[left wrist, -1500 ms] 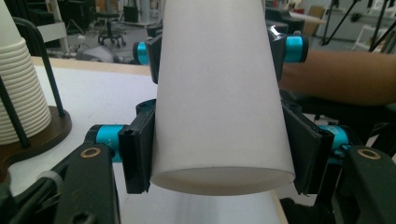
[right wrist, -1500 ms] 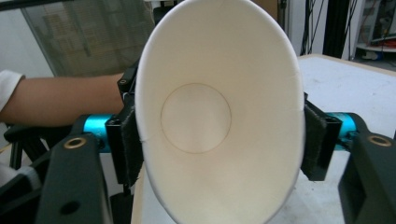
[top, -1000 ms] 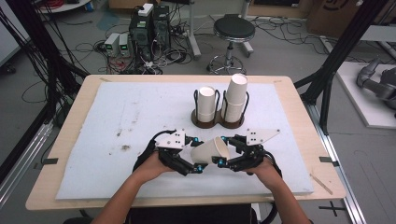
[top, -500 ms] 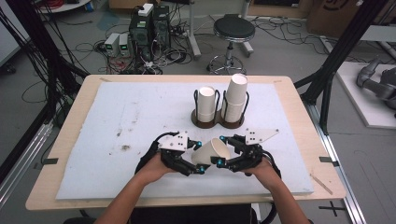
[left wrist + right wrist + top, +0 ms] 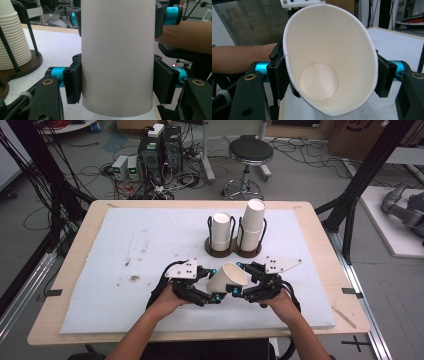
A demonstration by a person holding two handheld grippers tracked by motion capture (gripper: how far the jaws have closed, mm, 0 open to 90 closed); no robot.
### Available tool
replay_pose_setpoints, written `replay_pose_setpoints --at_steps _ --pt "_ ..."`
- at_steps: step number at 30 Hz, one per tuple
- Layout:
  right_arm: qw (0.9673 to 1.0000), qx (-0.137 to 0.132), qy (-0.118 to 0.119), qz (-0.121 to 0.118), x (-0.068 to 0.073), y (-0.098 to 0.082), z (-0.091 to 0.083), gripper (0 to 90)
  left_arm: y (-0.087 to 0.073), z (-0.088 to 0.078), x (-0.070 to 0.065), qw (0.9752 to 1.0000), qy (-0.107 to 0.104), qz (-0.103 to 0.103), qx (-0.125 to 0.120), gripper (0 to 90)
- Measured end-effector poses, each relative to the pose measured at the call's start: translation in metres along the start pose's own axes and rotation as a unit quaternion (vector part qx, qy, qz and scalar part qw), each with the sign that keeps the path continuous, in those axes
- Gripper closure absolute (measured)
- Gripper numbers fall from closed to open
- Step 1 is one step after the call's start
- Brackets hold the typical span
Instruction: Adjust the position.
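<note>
**Holding one paper cup between both grippers, mid-air over the mat**

Passing or separating, we're not totally sure which, since nobody gave us a task line. What we're seeing: a single white tapered paper cup (image 5: 227, 276) is lying on its side, lifted off the pale blue foam mat (image 5: 125, 245) near the front of the light wooden table (image 5: 75, 250), with its open mouth aimed toward the right hand.

We're clamping it from both ends. The black left gripper (image 5: 212, 296) is squeezing the cup body, and in the left gripper view its pads are pressing flat against both sides of the wall (image 5: 117, 57). The black right gripper (image 5: 239, 279) is pinching the rim end, and the right gripper view is looking straight down inside the cup (image 5: 329, 62) with its mouth squashed a bit oval, so that grip is real.

Why both? We're guessing that the wall is thin and slippery, so one gripper is steadying while the other is taking over or pulling a nested cup free. We can't tell if it's one cup or two stuck together.

Behind it, the dark brown round two-slot holder with black wire posts (image 5: 235, 251) is keeping two white cup stacks upright, the shorter left stack (image 5: 220, 231) and the taller right stack (image 5: 251, 225), probably so cups can go on or off from above.
</note>
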State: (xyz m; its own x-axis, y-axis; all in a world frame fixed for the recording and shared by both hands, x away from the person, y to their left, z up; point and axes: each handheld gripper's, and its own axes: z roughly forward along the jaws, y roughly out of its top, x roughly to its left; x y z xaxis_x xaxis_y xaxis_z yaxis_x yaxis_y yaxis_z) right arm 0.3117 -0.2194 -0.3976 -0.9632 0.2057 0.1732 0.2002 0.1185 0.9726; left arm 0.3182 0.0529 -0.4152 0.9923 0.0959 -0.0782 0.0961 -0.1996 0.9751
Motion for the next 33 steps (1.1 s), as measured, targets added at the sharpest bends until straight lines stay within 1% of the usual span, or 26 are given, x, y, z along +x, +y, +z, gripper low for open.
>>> replay_pose_setpoints --at_steps 1,2,3,4,6,7,8,10,11,12,14,17,19,22,24,26,28,33 --pt "1.0 0.003 0.002 -0.007 0.0 0.0 -0.001 32.0 0.0 0.001 0.0 1.0 0.0 0.001 0.003 35.5" --pt "0.9999 0.006 0.004 -0.012 0.0 0.001 -0.001 33.2 -0.001 0.002 -0.001 0.9999 0.001 0.003 0.01 35.3" --pt "0.9998 0.009 0.008 -0.014 0.001 0.001 -0.001 33.8 -0.001 0.003 -0.002 0.9998 0.002 0.003 0.019 34.8" --pt "0.9996 0.014 0.008 -0.022 0.001 0.001 0.0 34.5 -0.002 0.005 -0.002 0.9997 0.005 0.001 0.025 34.1" --pt "0.9987 0.031 -0.001 -0.041 0.003 0.001 0.002 35.6 -0.003 0.008 -0.002 0.9993 0.014 -0.011 0.033 30.2" --pt "0.998 0.04 -0.008 -0.049 0.005 0.002 0.003 35.8 -0.004 0.009 -0.003 0.9989 0.021 -0.01 0.04 27.5" --pt "0.9975 0.047 -0.011 -0.051 0.006 0.002 0.004 35.9 -0.004 0.01 -0.004 0.9986 0.026 -0.007 0.044 25.6" --pt "0.9971 0.053 -0.011 -0.053 0.006 0.002 0.004 36.0 -0.004 0.011 -0.005 0.9982 0.028 0.001 0.052 25.3" --pt "0.997 0.054 -0.013 -0.055 0.006 0.002 0.005 36.0 -0.005 0.011 -0.005 0.9982 0.028 0.002 0.052 25.3" --pt "0.997 0.054 -0.012 -0.054 0.006 0.002 0.005 36.0 -0.004 0.011 -0.005 0.9982 0.026 0.007 0.054 26.0" --pt "0.9974 0.052 -0.007 -0.05 0.006 0.002 0.005 35.9 -0.004 0.01 -0.005 0.9982 0.024 0.013 0.053 33.2" --pt "0.9975 0.051 -0.004 -0.049 0.006 0.002 0.006 35.7 -0.005 0.011 -0.005 0.9983 0.019 0.013 0.054 34.1" --pt "0.9976 0.049 -0.005 -0.049 0.007 0.002 0.006 34.9 -0.005 0.011 -0.005 0.9986 0.016 0.01 0.049 34.1" --pt "0.9983 0.041 -0.009 -0.04 0.007 0.002 0.007 30.3 -0.006 0.011 -0.004 0.9992 0.013 0.005 0.037 33.9" --pt "0.9987 0.031 -0.013 -0.037 0.007 0.002 0.007 27.9 -0.006 0.01 -0.005 0.9995 0.016 0.005 0.028 33.8" --pt "0.9992 0.021 -0.015 -0.031 0.008 0.002 0.007 25.3 -0.006 0.009 -0.004 0.9997 0.019 -0.001 0.018 33.8" --pt "0.9993 0.014 -0.019 -0.03 0.008 0.003 0.007 23.7 -0.007 0.008 -0.003 0.9997 0.021 -0.006 0.009 33.8" --pt "0.9994 0.005 -0.025 -0.022 0.007 0.003 0.006 22.5 -0.01 0.005 -0.002 0.9995 0.025 -0.014 -0.014 33.9"
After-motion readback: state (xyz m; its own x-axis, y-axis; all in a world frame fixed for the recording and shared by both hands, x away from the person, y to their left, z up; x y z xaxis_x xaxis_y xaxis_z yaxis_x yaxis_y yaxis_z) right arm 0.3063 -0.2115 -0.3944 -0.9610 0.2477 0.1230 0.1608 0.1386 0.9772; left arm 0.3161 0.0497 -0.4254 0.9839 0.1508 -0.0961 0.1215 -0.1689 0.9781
